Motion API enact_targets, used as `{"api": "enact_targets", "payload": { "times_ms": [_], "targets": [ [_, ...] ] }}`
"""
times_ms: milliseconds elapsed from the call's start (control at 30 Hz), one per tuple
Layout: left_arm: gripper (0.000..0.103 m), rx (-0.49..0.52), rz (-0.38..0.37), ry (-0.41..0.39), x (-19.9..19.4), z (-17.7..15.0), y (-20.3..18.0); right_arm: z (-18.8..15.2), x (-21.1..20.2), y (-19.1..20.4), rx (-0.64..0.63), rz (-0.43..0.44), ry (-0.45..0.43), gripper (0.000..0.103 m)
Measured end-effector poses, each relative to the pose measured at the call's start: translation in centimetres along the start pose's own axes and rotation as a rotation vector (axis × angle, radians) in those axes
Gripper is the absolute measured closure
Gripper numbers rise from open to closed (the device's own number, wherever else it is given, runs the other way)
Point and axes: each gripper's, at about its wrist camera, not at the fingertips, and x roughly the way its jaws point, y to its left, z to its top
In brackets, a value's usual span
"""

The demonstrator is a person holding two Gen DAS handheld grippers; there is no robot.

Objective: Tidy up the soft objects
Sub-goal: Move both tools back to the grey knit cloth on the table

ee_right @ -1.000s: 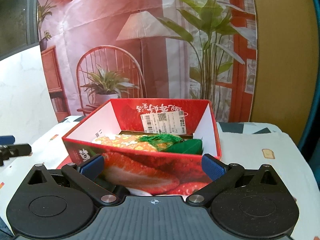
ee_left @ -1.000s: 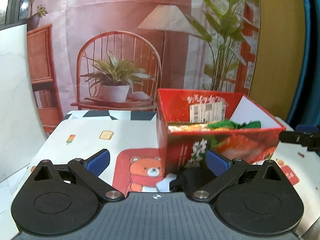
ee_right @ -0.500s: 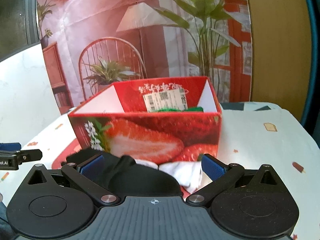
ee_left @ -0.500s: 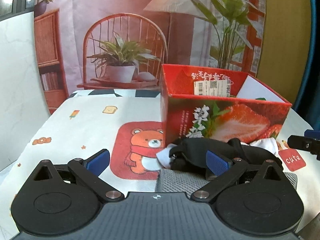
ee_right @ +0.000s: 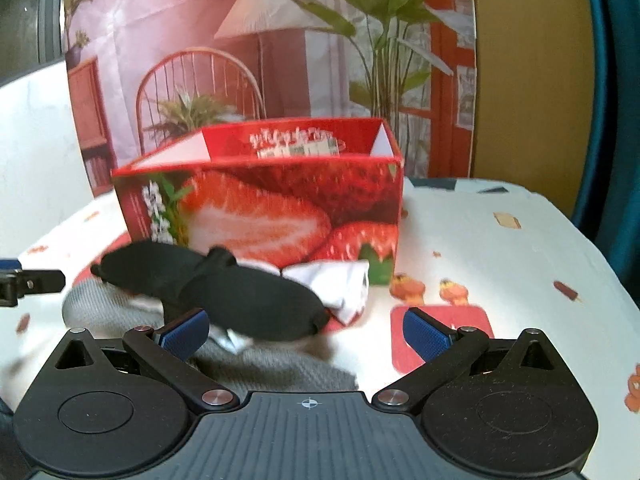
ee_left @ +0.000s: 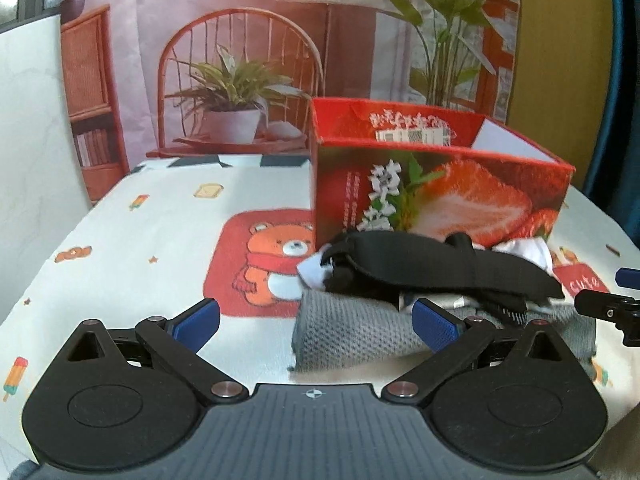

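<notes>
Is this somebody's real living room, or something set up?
Probably a staged set, not a real room: the chair, lamp and plants are printed on a creased backdrop. In front, a cartoon-bear tablecloth holds a strawberry box and a pile of soft things.

Right gripper [ee_right: 306,327] low over the worktop [ee_right: 500,264], jaws spread wide, nothing between them. Red strawberry-printed box [ee_right: 260,208] stood open-topped ahead, centre-left; contents not visible past a labelled inner wall. In front of the box, touching its base: a pile of soft items. Black eye mask [ee_right: 224,284] lay on top, over a grey knitted cloth [ee_right: 272,368] and beside a white fabric piece [ee_right: 340,284]. 1 tip of the left gripper [ee_right: 32,282] showed at the left edge. View somewhat blurred.
</notes>
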Motion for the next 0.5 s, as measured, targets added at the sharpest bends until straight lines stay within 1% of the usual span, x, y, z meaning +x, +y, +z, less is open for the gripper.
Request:
{"api": "enact_targets", "payload": {
  "times_ms": [67, 300, 467, 500],
  "targets": [
    [0.000, -0.005, -0.018, 0.009, 0.1, -0.3, 0.1, -0.5, 0.1, 0.0, 0.005, 0.001, 0.015, 0.000],
    [0.000, -0.002, -0.047, 0.015, 0.4, -0.9, -0.2, -1.2, 0.7, 0.4, 0.003, 0.044, 0.054, 0.000],
    [0.004, -0.022, -0.041, 0.018, 0.8, -0.7, 0.2, -1.5, 1.1, 0.1, 0.015, 0.031, 0.079, 0.001],
    [0.007, -0.028, -0.042, 0.017, 1.0, -0.5, 0.3, -1.6, 1.2, 0.0, 0.020, 0.027, 0.085, 0.001]
  ]
}}
